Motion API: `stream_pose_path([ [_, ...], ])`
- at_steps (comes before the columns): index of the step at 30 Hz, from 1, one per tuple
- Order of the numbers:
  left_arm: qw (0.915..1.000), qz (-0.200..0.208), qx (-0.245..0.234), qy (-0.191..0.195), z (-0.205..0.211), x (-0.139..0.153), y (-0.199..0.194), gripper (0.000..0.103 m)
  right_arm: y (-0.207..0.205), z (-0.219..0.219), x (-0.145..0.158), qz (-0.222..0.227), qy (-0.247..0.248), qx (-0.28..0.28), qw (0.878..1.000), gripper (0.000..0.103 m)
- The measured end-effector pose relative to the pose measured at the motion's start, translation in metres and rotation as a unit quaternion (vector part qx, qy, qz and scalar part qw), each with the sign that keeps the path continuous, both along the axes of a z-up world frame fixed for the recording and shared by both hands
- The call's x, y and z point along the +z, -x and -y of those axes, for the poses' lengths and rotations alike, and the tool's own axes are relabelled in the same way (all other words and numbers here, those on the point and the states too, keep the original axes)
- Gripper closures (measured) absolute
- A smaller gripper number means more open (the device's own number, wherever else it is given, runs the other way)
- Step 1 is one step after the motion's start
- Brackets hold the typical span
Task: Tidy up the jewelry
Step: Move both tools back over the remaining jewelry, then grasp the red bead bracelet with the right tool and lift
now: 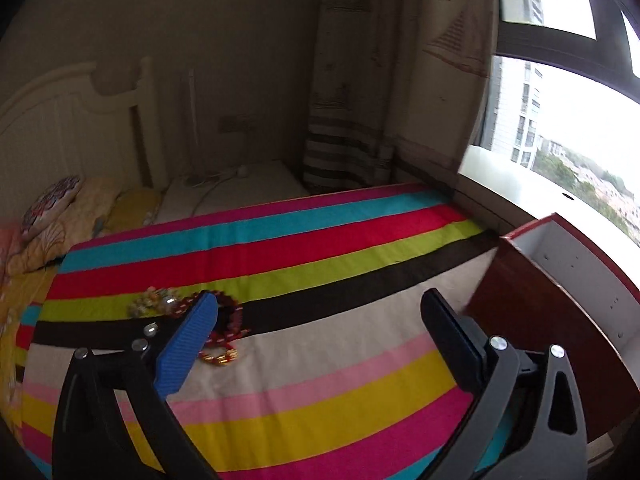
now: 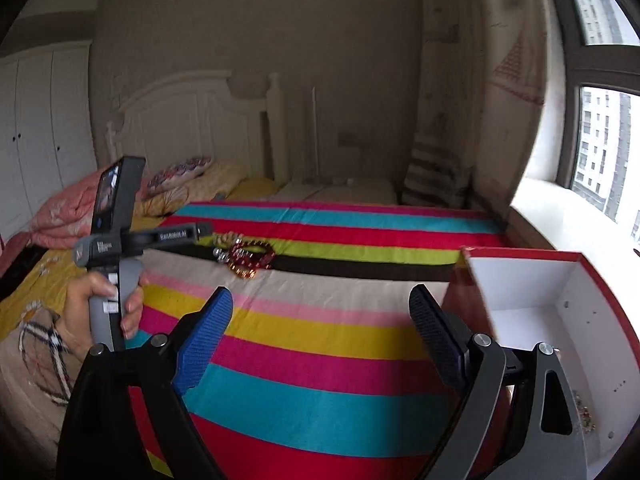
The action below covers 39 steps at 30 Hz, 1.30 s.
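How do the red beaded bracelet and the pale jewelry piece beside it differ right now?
The red bracelet is dark red with gold ends; the pale piece is cream-gold and bunched. The red bracelet forms an open ring and lies nearer the box; the pale piece lies farther left. Both rest on the striped cloth, ungrasped.

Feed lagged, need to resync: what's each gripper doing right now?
Left gripper: open, holding nothing, near the red bracelets on the striped cloth.
Right gripper: open, empty, beside the red box.
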<state>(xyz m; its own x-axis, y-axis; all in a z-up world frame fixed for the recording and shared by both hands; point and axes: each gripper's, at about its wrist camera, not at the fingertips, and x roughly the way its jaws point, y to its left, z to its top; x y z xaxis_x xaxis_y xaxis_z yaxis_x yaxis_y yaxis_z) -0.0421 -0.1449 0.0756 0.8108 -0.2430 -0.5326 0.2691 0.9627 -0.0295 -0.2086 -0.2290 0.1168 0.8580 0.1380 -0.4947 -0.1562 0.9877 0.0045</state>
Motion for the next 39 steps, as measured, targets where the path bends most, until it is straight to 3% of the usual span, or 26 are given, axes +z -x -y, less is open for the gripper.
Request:
stream_pose_path([
  [4,0.9959,-0.029,0.077,0.036,-0.075,-0.013,-0.017,0.002,-0.048,-0.027,-0.020,-0.047,-0.015,0.042,0.998,0.017],
  [7,0.9861,-0.064,0.131,0.079,-0.134,-0.027,-0.027,0.002,-0.085,-0.046,-0.031,-0.065,-0.025,0.068,0.995,0.029],
  [9,0.9744,-0.090,0.166,0.122,-0.170,-0.041,-0.032,0.002,-0.110,-0.055,-0.039,-0.073,-0.027,0.085,0.993,0.045],
  [13,0.9455,-0.138,0.217,0.199,-0.207,-0.070,-0.038,0.002,-0.156,-0.084,-0.065,-0.093,-0.019,0.119,0.988,0.064],
  [15,0.9372,-0.145,0.225,0.224,-0.217,-0.073,-0.035,0.002,-0.177,-0.097,-0.077,-0.107,-0.024,0.133,0.985,0.072],
  [19,0.9402,-0.138,0.240,0.199,-0.214,-0.073,-0.028,0.002,-0.203,-0.120,-0.090,-0.128,-0.002,0.156,0.979,0.078],
  [22,0.9427,-0.130,0.245,0.186,-0.212,-0.072,-0.025,0.002,-0.213,-0.131,-0.088,-0.112,0.037,0.164,0.979,0.078],
  [30,0.9421,-0.138,0.242,0.186,-0.216,-0.076,-0.031,0.002,-0.228,-0.152,-0.106,-0.136,0.135,0.184,0.964,0.078],
  [36,0.9432,-0.139,0.241,0.182,-0.215,-0.077,-0.032,0.002,-0.228,-0.159,-0.110,-0.129,0.139,0.206,0.960,0.088],
  [39,0.9435,-0.139,0.241,0.180,-0.215,-0.077,-0.032,0.002,-0.220,-0.142,-0.092,-0.091,0.082,0.203,0.971,0.091],
])
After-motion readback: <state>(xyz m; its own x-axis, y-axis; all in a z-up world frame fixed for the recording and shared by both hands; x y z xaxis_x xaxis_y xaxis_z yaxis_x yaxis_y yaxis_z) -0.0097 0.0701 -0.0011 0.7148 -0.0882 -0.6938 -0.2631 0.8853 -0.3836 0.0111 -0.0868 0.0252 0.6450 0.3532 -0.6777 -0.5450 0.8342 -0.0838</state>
